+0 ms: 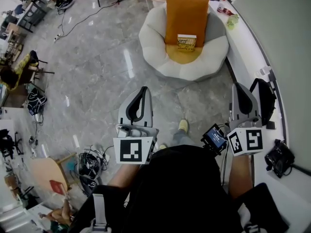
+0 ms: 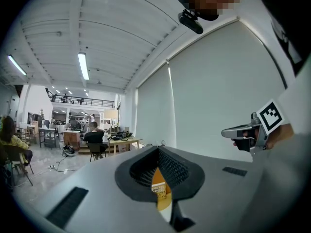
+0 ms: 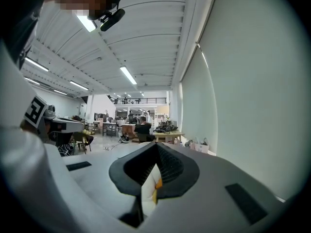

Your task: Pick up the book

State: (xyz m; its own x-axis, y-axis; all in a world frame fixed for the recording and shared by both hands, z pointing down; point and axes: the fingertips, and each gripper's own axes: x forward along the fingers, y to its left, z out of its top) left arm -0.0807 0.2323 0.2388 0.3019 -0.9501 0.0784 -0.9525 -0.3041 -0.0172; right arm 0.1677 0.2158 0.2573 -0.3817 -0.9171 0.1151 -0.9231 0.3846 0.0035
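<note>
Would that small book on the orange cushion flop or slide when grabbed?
The book looks small, so probably light and fairly stiff. It seems propped on the soft orange cushion, so a nudge would likely tip it over.

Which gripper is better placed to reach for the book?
Left, probably: the book sits dead ahead of the left gripper in its own view; the right gripper faces the white chair instead. Both are shut.

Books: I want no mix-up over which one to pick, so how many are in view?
1. The book stands on the white chair, against the orange cushion. Others could be hidden among the far desks.
</note>
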